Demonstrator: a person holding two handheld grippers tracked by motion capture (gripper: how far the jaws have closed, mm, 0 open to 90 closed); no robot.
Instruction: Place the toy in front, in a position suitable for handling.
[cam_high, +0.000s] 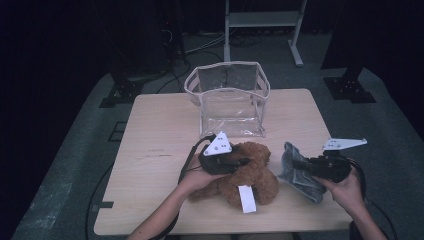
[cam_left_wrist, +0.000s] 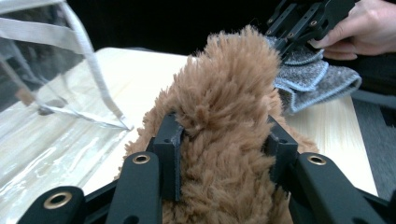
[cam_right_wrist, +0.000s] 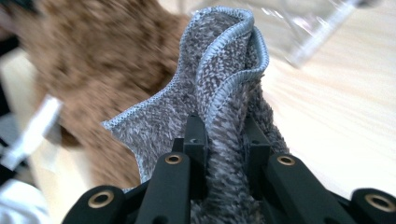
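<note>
A brown plush bear (cam_high: 250, 172) with a white tag lies near the table's front edge. My left gripper (cam_high: 239, 161) is shut on it; in the left gripper view the jaws squeeze a thick fold of brown fur (cam_left_wrist: 224, 140). To its right lies a grey cloth (cam_high: 300, 172) with a pale blue hem. My right gripper (cam_high: 299, 164) is shut on a bunched fold of that cloth (cam_right_wrist: 224, 116), which stands up between the jaws. The right gripper (cam_left_wrist: 285, 44) also appears beyond the bear in the left gripper view, on the cloth (cam_left_wrist: 313, 79).
A clear plastic bag (cam_high: 230, 97) with white trim stands open at the back middle of the wooden table (cam_high: 160, 130). Dark floor, cables and a white stand leg (cam_high: 295, 45) lie beyond the far edge.
</note>
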